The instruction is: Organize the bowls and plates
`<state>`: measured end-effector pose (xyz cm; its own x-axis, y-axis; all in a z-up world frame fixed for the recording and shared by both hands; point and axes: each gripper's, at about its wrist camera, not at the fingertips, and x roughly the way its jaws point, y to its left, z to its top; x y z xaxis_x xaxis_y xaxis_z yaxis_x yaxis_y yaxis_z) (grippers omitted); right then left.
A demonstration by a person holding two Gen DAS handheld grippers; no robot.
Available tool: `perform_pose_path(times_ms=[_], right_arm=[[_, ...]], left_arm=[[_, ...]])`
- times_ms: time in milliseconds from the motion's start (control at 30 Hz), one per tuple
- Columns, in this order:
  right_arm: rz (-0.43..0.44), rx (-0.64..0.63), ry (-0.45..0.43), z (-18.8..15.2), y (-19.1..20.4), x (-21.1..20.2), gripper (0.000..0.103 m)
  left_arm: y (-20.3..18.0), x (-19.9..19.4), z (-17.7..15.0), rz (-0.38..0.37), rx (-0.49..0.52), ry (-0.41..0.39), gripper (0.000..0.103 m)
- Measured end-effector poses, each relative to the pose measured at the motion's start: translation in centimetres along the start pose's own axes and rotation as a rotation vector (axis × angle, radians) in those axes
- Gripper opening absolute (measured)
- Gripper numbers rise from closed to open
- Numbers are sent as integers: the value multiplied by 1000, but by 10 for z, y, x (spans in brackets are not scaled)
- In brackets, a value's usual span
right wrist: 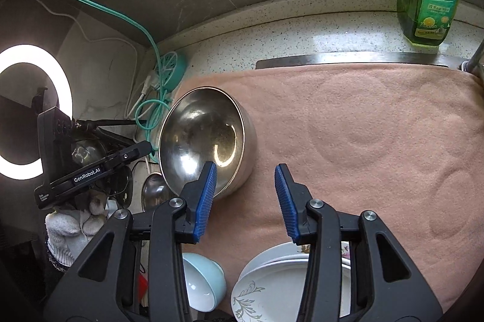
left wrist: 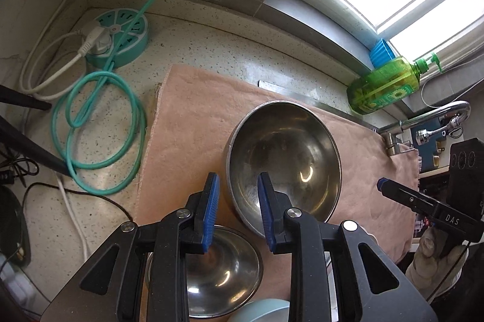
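A large steel bowl (left wrist: 284,161) sits upright on the pink towel (left wrist: 193,116); it also shows in the right wrist view (right wrist: 202,140). My left gripper (left wrist: 237,192) is open, its jaws astride the bowl's near left rim without touching. A smaller steel bowl (left wrist: 224,267) lies below it, beside a pale blue bowl (left wrist: 263,311). My right gripper (right wrist: 245,189) is open and empty over the towel (right wrist: 363,140), just right of the large bowl. Below it are the pale blue bowl (right wrist: 202,282) and stacked white plates (right wrist: 272,285).
A teal round power strip (left wrist: 121,34) with coiled teal cable (left wrist: 99,128) lies at the back left. A green soap bottle (left wrist: 384,86) and a faucet (left wrist: 429,116) stand at the right. A ring light (right wrist: 33,110) glows at the left.
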<state>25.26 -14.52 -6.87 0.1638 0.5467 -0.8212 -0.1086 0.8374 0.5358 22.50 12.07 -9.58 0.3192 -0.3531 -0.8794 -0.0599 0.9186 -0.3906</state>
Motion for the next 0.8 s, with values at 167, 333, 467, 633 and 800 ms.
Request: perform_pose_path(times_ms=[167, 333, 467, 633, 800], right_arm=[[-1, 19, 56, 9, 1, 32, 33], [-3, 13, 83, 12, 5, 48, 31], [-9, 19, 94, 13, 6, 55, 25], [-2, 24, 108, 13, 3, 59, 18], [11, 23, 108, 13, 3, 61, 12]], left_arm=[[5, 11, 5, -1, -4, 19, 24], [5, 20, 6, -8, 2, 48, 24], [4, 25, 6, 2, 10, 62, 24], [-1, 30, 5, 12, 25, 72, 24], [-6, 38, 3, 29, 41, 81, 19]])
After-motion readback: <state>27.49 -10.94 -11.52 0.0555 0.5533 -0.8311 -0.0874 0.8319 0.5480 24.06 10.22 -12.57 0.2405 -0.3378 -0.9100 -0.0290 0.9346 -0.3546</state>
